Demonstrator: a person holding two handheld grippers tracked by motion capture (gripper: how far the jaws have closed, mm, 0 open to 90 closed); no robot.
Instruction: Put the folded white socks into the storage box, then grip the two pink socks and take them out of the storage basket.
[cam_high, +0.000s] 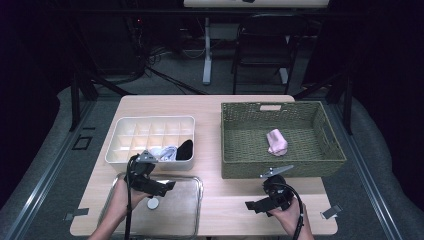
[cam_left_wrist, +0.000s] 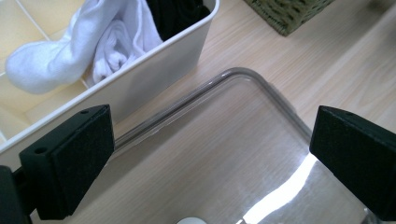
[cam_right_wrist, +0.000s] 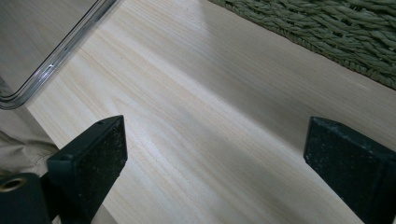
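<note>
Honestly, the white sock (cam_left_wrist: 70, 51) looks soft and light; pinch its bunched middle. Left tool (cam_left_wrist: 210, 158) and right tool (cam_right_wrist: 217, 168) both spread, empty.

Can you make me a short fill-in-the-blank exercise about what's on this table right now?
1. The pink sock lies inside the green ____.
2. The white sock and the black sock sit in the divided white ____.
3. The left gripper hangs over the clear lid with its jaws ____.
4. Between the jaws of the right gripper is bare ____.

Missing words: basket; box; open; table
</note>
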